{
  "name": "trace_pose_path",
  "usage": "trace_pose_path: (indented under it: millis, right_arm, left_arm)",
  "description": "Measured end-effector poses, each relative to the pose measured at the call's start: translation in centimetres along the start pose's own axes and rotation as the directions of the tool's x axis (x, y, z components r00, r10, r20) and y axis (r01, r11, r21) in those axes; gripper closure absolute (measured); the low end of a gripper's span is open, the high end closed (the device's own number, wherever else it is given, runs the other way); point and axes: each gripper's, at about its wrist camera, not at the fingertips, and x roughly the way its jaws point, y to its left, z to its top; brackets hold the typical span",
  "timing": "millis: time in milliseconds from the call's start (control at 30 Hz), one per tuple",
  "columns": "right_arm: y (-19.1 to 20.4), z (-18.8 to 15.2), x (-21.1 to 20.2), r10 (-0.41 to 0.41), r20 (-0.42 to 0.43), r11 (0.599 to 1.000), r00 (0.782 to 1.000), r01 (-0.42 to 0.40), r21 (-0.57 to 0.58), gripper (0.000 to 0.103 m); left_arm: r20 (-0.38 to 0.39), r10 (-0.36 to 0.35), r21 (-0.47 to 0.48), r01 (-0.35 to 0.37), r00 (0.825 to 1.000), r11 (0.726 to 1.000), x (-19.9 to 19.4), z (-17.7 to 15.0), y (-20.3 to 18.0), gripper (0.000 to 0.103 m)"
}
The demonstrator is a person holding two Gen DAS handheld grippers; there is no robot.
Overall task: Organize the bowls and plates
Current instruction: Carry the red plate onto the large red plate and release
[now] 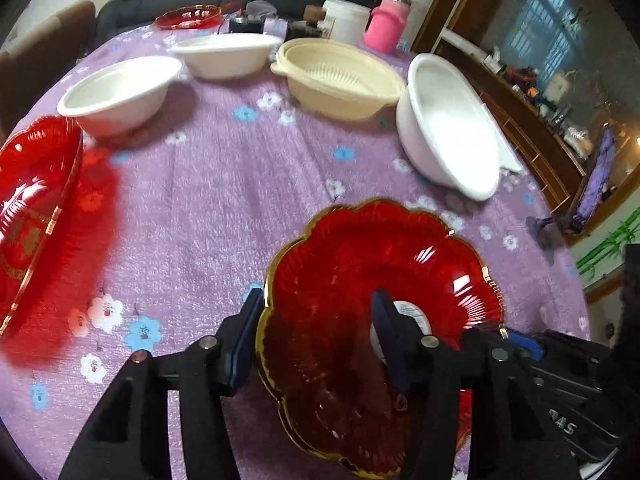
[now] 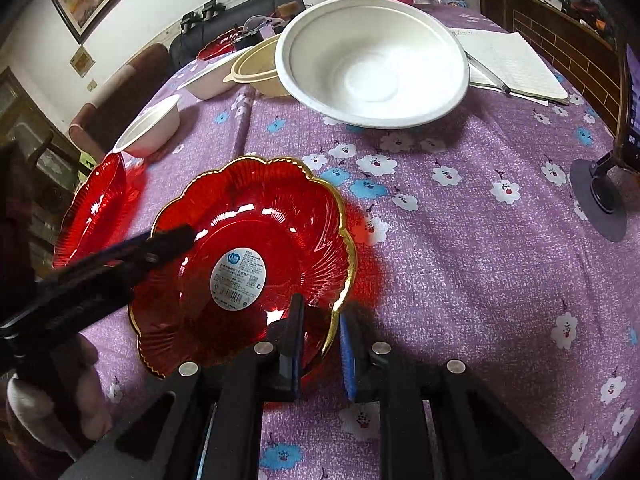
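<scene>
The red plate (image 2: 240, 264) looks like glossy, see-through plastic, ribbed, with a shiny gilt edge and a smooth paper label (image 2: 239, 278) at its centre. At nine o'clock of it a second red plate (image 2: 94, 208) shines the same way. The white bowl (image 2: 374, 66) at twelve o'clock is matt, moulded pulp or plastic, hard to say which. The cream basin (image 1: 340, 80) is dull smooth plastic. The tablecloth (image 2: 480, 260) is rough, nubbly purple cloth. Both grippers' fingers (image 1: 244, 336) are matt black plastic with small bright metal pins.

A purple floral tablecloth (image 2: 460, 240) is seen, with an open notebook (image 2: 516, 64), pink bottle (image 1: 386, 24) and white tub (image 1: 346, 18) at the far edge.
</scene>
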Motion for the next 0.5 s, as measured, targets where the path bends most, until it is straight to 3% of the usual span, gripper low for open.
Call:
trace_pose_path:
  millis: [500]
  right_arm:
    - [0.07, -0.1, -0.07, -0.026, 0.026, 1.0, 0.999, 0.026, -0.001, 0.084]
  left_arm:
    - [0.016, 0.036, -0.02, -0.035, 0.999, 0.999, -0.42, -0.4, 0.47, 0.068]
